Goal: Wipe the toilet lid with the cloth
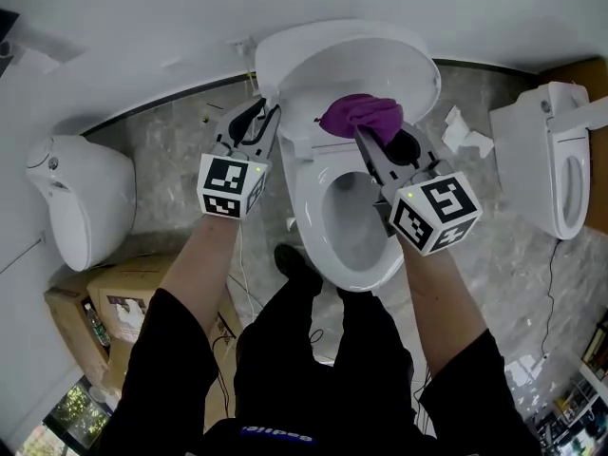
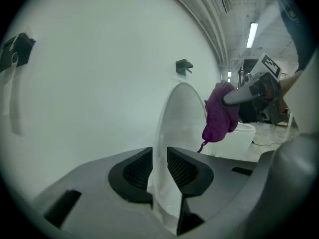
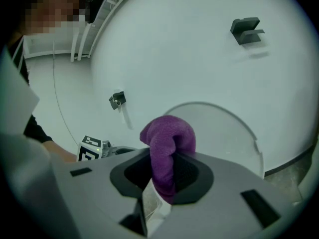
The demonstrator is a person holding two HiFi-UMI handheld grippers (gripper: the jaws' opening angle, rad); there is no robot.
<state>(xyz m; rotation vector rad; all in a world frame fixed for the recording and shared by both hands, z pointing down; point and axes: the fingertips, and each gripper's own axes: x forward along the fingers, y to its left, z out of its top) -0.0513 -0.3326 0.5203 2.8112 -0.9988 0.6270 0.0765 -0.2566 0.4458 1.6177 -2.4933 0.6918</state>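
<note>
Toilet lid (image 1: 351, 50) stands raised against the white wall in the head view, above the open toilet bowl (image 1: 347, 255). The left hand-held gripper (image 1: 265, 114) is clamped on the lid's left edge. The right hand-held gripper (image 1: 376, 141) pinches a purple cloth (image 1: 361, 112) and presses it against the lid's inner face. A second toilet (image 1: 81, 198) sits to the left and a third toilet (image 1: 546, 160) to the right, both well apart from the work. Crumpled white paper (image 1: 467, 131) lies on the marble floor (image 1: 171, 145) just right of the lid. Cardboard boxes (image 1: 90, 307) stand at lower left; the printed label on one is too small to read, as is the blue print on the person's dark clothing at the bottom edge. Each gripper's cube carries black-and-white square markers.

In the left gripper view the jaws are drawn in narrow on the lid's thin white edge (image 2: 169, 128), which rises between them. Beyond it the cloth (image 2: 219, 116) hangs from the right hand-held gripper (image 2: 239, 96). A black wall bracket (image 2: 183, 66) sits above the lid, and a ceiling light (image 2: 252, 34) glows at upper right.

In the right gripper view the jaws are closed on the cloth (image 3: 167, 143), which bulges up between them in front of the lid (image 3: 224, 133). The left gripper's marker cube (image 3: 90, 149) shows at the left. Two more black brackets (image 3: 246, 30) are fixed on the wall.
</note>
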